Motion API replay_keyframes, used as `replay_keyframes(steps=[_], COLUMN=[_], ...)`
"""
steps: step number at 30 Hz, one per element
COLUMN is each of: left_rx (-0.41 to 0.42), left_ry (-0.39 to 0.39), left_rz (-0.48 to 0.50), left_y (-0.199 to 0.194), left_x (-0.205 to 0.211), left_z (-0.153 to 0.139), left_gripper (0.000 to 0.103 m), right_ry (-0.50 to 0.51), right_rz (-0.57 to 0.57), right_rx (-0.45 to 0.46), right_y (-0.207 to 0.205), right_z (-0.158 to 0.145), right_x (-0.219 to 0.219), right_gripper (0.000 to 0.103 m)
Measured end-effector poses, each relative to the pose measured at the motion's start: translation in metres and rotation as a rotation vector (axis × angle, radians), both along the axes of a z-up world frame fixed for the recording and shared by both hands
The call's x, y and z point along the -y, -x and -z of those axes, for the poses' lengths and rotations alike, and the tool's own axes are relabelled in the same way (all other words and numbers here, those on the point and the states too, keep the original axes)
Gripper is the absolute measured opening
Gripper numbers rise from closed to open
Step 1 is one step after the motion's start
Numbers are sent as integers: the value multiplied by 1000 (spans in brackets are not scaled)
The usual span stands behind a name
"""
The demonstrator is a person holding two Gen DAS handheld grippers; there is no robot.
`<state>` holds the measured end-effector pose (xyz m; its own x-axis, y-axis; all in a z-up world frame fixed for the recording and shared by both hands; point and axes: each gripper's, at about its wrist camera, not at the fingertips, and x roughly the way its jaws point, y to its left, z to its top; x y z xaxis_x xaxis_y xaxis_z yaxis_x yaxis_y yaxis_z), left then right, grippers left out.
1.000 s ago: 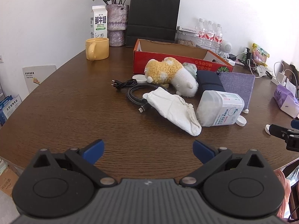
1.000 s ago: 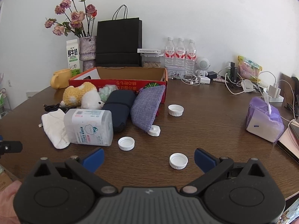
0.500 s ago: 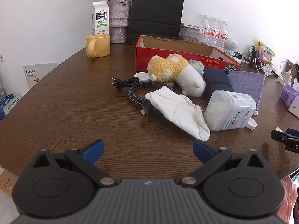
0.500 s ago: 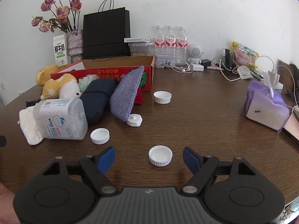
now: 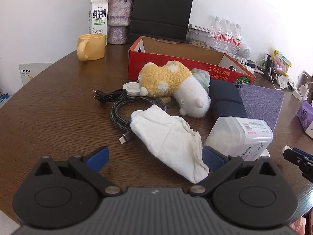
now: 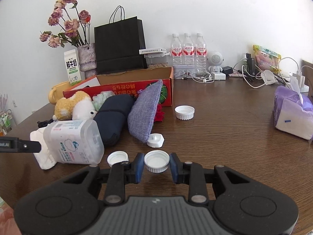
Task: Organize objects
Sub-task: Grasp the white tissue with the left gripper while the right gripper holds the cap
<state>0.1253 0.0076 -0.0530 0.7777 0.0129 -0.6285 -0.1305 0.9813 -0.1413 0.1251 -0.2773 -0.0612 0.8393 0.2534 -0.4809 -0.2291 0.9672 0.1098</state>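
My right gripper (image 6: 156, 167) is shut on a white bottle cap (image 6: 156, 160) just above the table. More white caps (image 6: 117, 156) (image 6: 184, 112) and a small white plug (image 6: 155, 140) lie nearby. My left gripper (image 5: 154, 157) is open and empty, with the near end of a white cloth (image 5: 170, 139) between its fingers. A clear plastic jar (image 5: 240, 137) lies on its side beside the cloth. A yellow-white plush toy (image 5: 172, 84), black cables (image 5: 125, 105), a dark blue pouch (image 5: 225, 99) and a purple pouch (image 5: 262, 101) lie before the open red box (image 5: 176, 64).
A yellow mug (image 5: 91, 47), milk carton (image 5: 97, 17), vase (image 5: 118, 19) and black bag (image 5: 162, 9) stand at the back. Water bottles (image 6: 187, 49), chargers and cables (image 6: 244, 72) line the far right. A purple tissue pack (image 6: 291, 113) sits at the right edge.
My right gripper has moved forward and closed on the white cap. My left gripper has moved forward to the white cloth and stays open.
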Motion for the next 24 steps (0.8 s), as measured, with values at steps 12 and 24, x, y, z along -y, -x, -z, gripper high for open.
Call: replay_keyframes(steps=[12,24], left_rx=[52,161], left_ry=[188,96], left_rz=[4,16], left_y=[22,48], left_x=[-22,-29], left_z=[-2,-33], left_gripper=[15,7], right_ry=[-23,-31], right_rz=[-31,-54], right_rx=[10,58], right_y=[14,22], right_z=[-2,-14], right_x=[-4,-10], right_gripper=[27,27])
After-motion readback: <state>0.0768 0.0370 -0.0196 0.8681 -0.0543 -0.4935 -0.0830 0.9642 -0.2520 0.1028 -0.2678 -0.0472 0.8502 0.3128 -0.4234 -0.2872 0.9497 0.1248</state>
